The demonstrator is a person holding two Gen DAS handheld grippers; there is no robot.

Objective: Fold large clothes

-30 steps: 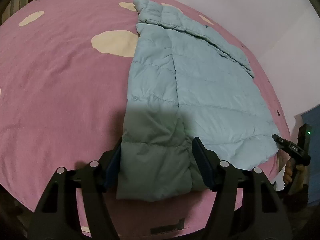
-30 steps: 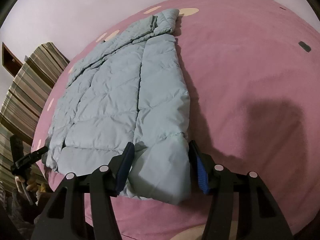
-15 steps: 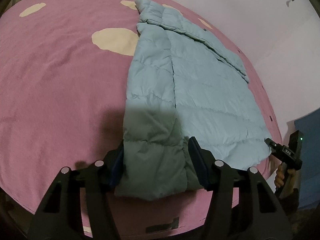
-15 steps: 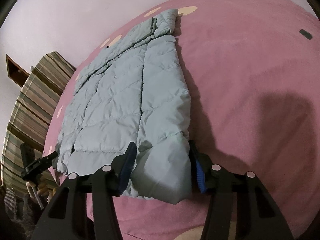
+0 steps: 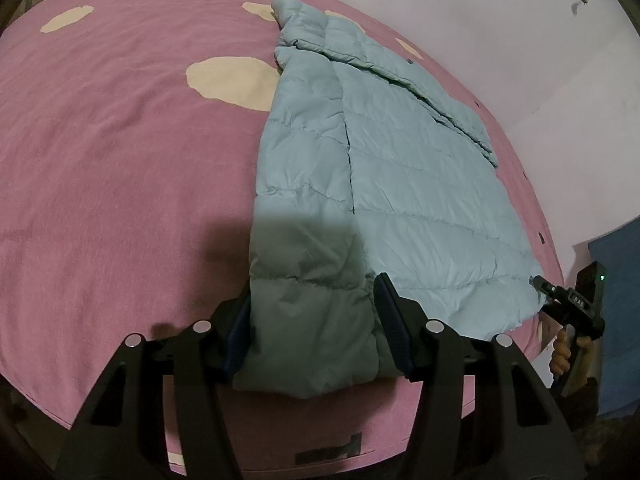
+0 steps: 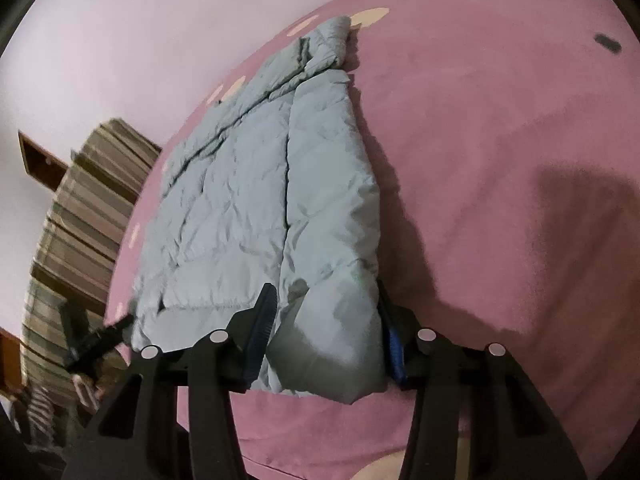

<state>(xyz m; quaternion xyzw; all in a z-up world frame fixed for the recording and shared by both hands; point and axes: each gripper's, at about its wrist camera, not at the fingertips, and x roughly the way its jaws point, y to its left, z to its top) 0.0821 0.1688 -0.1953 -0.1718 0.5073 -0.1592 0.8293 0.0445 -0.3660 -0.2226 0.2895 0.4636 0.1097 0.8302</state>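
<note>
While both grippers gape wide, the jacket (image 5: pixel 400 184) lies on pink bedding (image 5: pixel 120 180) (cream-spotted) beside pale walls (image 6: pixel 100 40).

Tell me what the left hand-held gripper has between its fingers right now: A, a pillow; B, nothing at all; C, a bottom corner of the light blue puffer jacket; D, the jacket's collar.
C: the left hand-held gripper straddles a near bottom corner of the light blue puffer jacket on the pink bed cover; the collar lies at the far end.

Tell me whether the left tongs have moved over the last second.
Yes. The left tongs have edged forward along the jacket: its hem corner now reaches nearer their base, and the jacket lies unmoved beside the cream patch.
</note>
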